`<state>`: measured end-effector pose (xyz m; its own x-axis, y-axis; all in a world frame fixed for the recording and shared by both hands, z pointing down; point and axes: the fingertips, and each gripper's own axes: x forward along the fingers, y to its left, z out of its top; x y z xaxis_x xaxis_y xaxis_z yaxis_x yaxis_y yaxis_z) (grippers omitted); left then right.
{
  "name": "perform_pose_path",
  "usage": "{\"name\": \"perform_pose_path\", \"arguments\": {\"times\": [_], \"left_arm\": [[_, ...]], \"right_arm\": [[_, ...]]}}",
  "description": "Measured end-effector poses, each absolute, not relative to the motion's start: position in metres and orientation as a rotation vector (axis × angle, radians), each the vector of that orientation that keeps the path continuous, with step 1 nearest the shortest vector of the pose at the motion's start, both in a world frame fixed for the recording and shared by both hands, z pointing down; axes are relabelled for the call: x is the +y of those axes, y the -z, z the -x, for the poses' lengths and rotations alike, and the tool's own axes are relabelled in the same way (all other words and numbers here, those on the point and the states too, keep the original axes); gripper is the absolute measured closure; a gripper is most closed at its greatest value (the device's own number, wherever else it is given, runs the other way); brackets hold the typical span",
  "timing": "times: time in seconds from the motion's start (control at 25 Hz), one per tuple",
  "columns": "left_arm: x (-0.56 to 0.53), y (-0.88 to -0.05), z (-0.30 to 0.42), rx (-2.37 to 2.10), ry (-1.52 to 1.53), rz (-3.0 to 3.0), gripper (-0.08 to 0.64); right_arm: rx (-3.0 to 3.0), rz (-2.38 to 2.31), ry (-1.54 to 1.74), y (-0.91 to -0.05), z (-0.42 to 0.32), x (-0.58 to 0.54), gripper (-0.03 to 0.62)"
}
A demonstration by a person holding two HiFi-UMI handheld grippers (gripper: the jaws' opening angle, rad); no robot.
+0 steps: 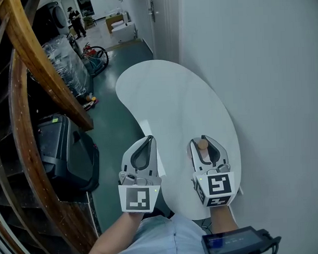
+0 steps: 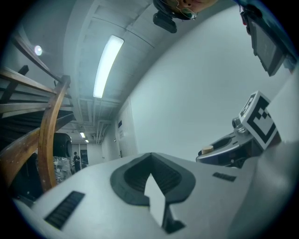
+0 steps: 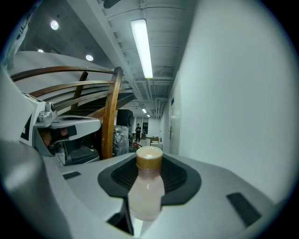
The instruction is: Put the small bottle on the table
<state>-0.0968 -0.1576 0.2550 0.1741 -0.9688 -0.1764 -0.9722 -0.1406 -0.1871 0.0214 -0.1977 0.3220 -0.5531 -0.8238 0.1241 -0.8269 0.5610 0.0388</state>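
The small bottle, milky with a tan cap, stands upright between the jaws of my right gripper, which is shut on its body. That gripper hovers over the near right part of the white kidney-shaped table. My left gripper hangs beside it over the table's near left edge, its jaws shut tip to tip with nothing between them. From the left gripper view, the right gripper shows at the right with the bottle's cap poking out. The bottle's base is hidden by the jaws.
A white wall runs close along the table's right side. A curved wooden stair railing and a black case stand at the left on the dark floor. Further back are a bicycle and a person.
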Motion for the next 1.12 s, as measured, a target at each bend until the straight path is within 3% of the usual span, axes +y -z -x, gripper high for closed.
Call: {"name": "perform_pose_path", "arguments": {"times": [0.32, 0.48, 0.68, 1.12], "left_arm": [[-0.203, -0.278, 0.088, 1.787, 0.104, 2.245, 0.56], [-0.223, -0.295, 0.091, 1.887, -0.021, 2.354, 0.56], [-0.244, -0.309, 0.079, 1.535, 0.408, 2.27, 0.56], [-0.27, -0.348, 0.077, 1.622, 0.399, 2.428, 0.56]], "right_arm": [[-2.585, -1.44, -0.104, -0.35, -0.033, -0.232, 0.466], [-2.53, -1.475, -0.144, -0.366, -0.037, -0.248, 0.466], [-2.491, -1.489, -0.193, -0.385, -0.039, -0.265, 0.466], [-2.419, -1.468, -0.278, -0.424, -0.04, -0.279, 0.466]]}}
